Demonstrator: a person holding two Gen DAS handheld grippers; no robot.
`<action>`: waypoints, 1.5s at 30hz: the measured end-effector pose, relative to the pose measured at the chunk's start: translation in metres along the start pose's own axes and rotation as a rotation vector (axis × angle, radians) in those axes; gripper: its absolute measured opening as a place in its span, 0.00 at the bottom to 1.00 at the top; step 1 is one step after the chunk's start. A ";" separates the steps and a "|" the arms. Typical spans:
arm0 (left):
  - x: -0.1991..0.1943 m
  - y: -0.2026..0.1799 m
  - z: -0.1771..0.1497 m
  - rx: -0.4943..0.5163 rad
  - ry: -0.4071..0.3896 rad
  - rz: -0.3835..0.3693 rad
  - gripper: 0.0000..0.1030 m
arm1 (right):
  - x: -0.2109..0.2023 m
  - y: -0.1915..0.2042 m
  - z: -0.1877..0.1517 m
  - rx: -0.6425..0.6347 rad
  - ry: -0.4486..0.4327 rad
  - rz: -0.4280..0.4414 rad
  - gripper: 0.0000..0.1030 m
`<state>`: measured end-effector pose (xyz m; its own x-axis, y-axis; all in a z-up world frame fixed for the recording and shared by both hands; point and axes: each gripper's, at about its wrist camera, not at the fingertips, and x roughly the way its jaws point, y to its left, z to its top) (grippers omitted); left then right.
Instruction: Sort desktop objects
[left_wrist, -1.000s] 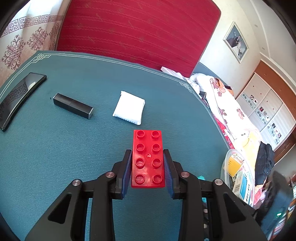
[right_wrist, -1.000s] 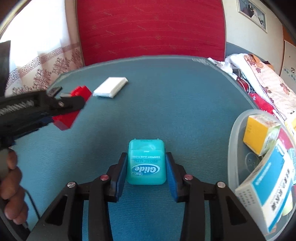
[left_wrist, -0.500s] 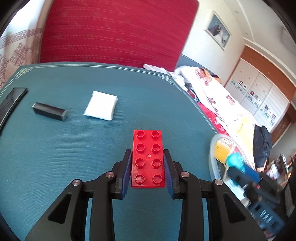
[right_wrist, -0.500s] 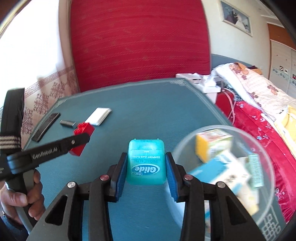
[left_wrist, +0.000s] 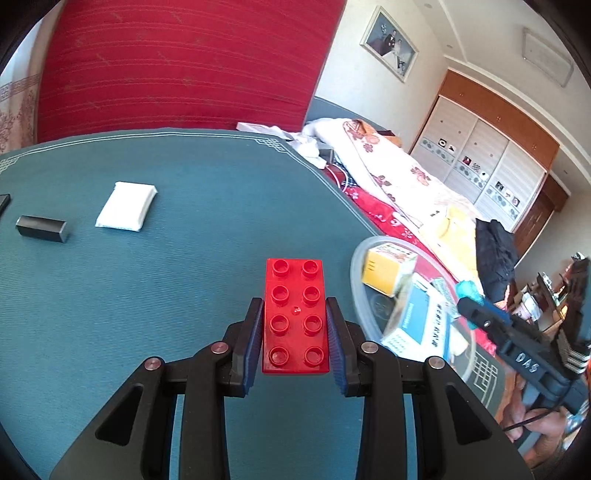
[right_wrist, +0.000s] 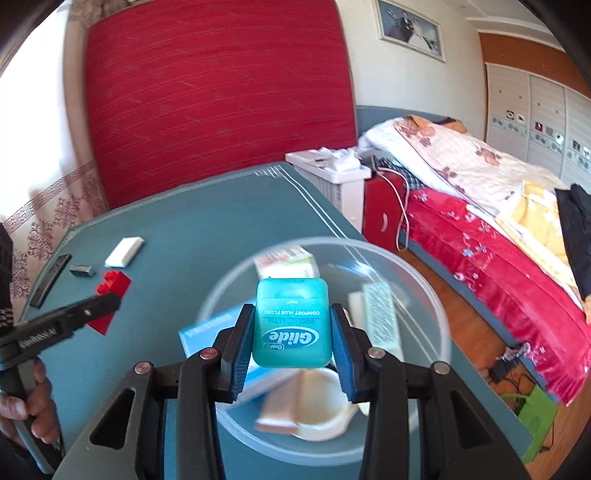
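**Rig appearance**

Both grippers showing matte black linkage arms w/ silver round screws at pivots. Left gripper (left_wrist: 295, 332) and right gripper (right_wrist: 293, 339) both wearing blue ribbed pads on inner finger faces. White lettering showing on the black handles. Black cable trailing near right hand (left_wrist: 546, 439); bare skin showing on left hand (right_wrist: 35, 402).

Flat black slab (left_wrist: 3, 204) cut off at the left wrist view's left edge, contents of clear bowl (right_wrist: 424, 291) smeared by motion blur (box labels unreadable), bowl bottom hidden behind floss case (right_wrist: 291, 321), brick (right_wrist: 112, 286) partly covered by left gripper (right_wrist: 101, 306).
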<state>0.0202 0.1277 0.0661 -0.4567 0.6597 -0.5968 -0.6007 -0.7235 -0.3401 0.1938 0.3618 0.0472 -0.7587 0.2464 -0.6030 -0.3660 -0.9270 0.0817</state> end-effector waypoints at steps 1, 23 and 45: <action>0.000 -0.002 0.000 -0.004 0.004 -0.006 0.34 | 0.001 -0.003 -0.002 0.003 0.005 -0.005 0.42; 0.001 -0.062 0.003 0.046 0.054 -0.078 0.34 | 0.025 -0.025 -0.019 0.002 0.071 0.072 0.42; 0.025 -0.149 -0.017 0.254 0.118 -0.188 0.34 | 0.014 -0.067 -0.005 0.088 0.015 0.039 0.52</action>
<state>0.1091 0.2488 0.0895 -0.2525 0.7380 -0.6258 -0.8183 -0.5080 -0.2689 0.2100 0.4260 0.0296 -0.7655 0.2062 -0.6095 -0.3830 -0.9072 0.1742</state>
